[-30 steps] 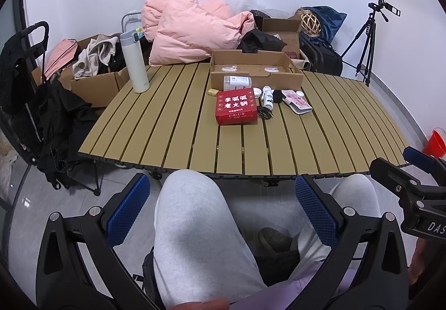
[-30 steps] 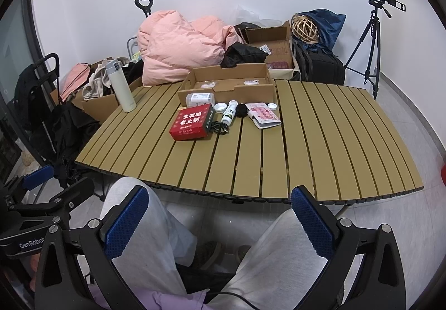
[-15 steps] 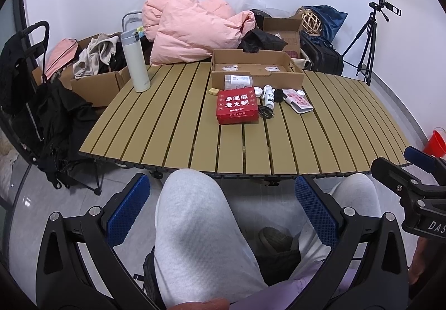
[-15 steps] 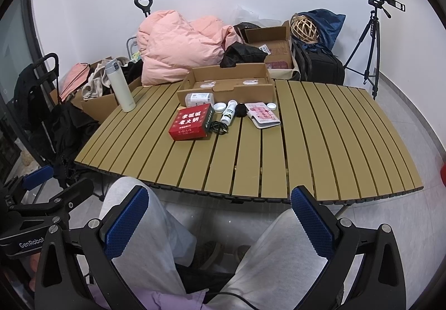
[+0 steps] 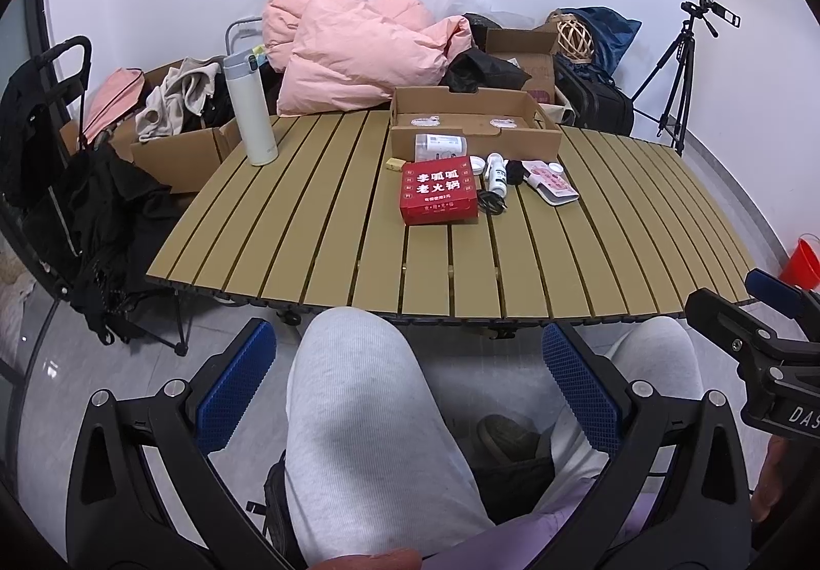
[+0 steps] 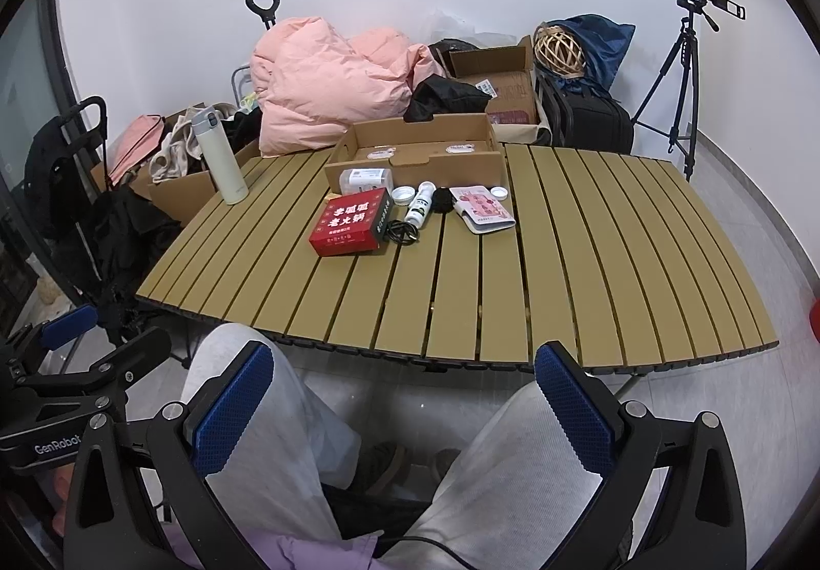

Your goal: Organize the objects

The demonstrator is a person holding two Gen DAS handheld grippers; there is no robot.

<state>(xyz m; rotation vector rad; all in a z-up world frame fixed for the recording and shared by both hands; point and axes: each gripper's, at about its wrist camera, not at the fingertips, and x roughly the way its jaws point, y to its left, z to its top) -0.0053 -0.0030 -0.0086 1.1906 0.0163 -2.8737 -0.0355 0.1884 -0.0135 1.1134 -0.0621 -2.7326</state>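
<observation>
A slatted wooden table [image 5: 318,231] [image 6: 589,252] carries a red box [image 5: 438,190] [image 6: 352,222], a black cable [image 5: 491,202] [image 6: 403,231], a small white bottle [image 5: 495,170] [image 6: 420,203], a pink booklet [image 5: 553,181] [image 6: 484,208], a white packet [image 5: 441,145] [image 6: 365,179] and an open cardboard box [image 5: 474,123] [image 6: 417,155]. A tall white flask [image 5: 251,108] [image 6: 219,155] stands at the far left. My left gripper [image 5: 407,378] and right gripper [image 6: 402,388] hang open and empty over the person's grey-trousered knees, short of the table's near edge.
Behind the table lie a pink duvet [image 5: 359,52], cardboard boxes with clothes [image 5: 174,144], a dark bag [image 6: 589,119] and a woven ball [image 6: 558,49]. A tripod [image 6: 681,93] stands at the right, a black cart [image 5: 46,149] at the left, a red bucket [image 5: 802,260] by the wall.
Both grippers have barely drifted; the view of the table shifts very slightly. Nothing on the table has moved.
</observation>
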